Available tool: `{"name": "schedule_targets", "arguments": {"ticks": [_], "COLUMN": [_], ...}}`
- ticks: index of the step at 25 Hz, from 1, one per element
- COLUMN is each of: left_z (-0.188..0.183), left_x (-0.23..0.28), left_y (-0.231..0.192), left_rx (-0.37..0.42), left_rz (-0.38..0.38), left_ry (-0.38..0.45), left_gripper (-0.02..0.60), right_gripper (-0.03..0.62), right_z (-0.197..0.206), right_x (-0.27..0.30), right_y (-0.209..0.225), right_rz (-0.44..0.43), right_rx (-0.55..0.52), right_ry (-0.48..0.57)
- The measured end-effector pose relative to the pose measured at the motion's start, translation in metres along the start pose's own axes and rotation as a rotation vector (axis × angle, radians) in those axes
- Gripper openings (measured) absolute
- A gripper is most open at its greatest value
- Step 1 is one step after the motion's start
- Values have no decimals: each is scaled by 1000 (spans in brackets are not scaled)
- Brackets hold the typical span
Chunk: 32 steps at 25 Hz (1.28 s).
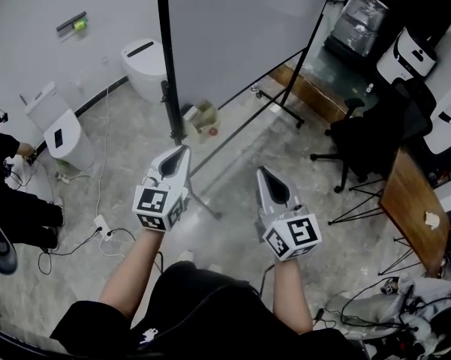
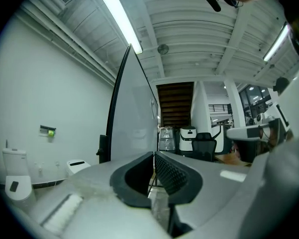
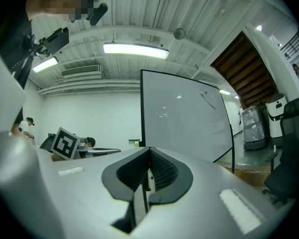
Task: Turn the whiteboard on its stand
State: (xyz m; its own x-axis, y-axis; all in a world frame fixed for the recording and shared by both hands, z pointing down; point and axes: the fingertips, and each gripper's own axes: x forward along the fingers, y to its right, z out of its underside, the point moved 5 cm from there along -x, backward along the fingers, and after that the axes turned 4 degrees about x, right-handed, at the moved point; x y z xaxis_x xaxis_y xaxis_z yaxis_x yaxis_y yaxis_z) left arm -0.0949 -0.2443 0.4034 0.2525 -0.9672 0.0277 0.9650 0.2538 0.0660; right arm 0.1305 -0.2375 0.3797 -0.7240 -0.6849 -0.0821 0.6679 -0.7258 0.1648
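To my left a white power strip (image 1: 101, 223) and its thin cables lie loose on the glossy grey floor, so I judge a step toward the board could snag one. My left gripper (image 1: 183, 151) is held level and short of the board. Its ribbed black fingers (image 2: 169, 173) are all but together with nothing between them. Closed like this it can only push, and its smooth grey shell could skid off a slick edge. The whiteboard (image 1: 240, 28) is ahead of both grippers, touched by neither. It is a broad, flat, glossy pale panel with a thin dark rim, carried on a stand (image 1: 172, 118) of slim black tubing. Under it a small open cardboard box (image 1: 201, 120) sits just beside the stand's post, where a swinging lower edge might clip it. My right gripper (image 1: 262, 172) is likewise closed and empty, apart from the board. A hard shove at one edge might shift or tip the light frame instead of pivoting the panel. On the right a black office chair (image 1: 368, 137) and a wooden surface (image 1: 409, 201) crowd the swing.
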Motion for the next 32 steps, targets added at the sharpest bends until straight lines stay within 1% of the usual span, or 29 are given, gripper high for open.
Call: {"name": "schedule_targets", "arguments": {"ticks": [6, 13, 19, 21, 25, 32], "left_z": [3, 3, 3, 4, 5, 12], "left_x": [15, 33, 51, 57, 67, 90], "left_y": [-18, -54, -81, -92, -114, -149], "left_rx": [11, 10, 15, 21, 38, 51], "left_rz": [43, 53, 57, 51, 36, 3], "left_ry": [-8, -9, -1, 2, -6, -35], "left_gripper": [21, 45, 49, 59, 89, 204], "right_gripper": [9, 9, 8, 9, 8, 9], "right_z": [-4, -2, 1, 3, 5, 11], "right_x": [12, 26, 42, 48, 58, 71], "right_y": [-2, -11, -21, -24, -31, -36], "right_rz": [62, 112, 119, 119, 125, 132], "right_rx": [7, -6, -12, -14, -18, -18], "right_ry": [16, 16, 7, 5, -2, -12]}}
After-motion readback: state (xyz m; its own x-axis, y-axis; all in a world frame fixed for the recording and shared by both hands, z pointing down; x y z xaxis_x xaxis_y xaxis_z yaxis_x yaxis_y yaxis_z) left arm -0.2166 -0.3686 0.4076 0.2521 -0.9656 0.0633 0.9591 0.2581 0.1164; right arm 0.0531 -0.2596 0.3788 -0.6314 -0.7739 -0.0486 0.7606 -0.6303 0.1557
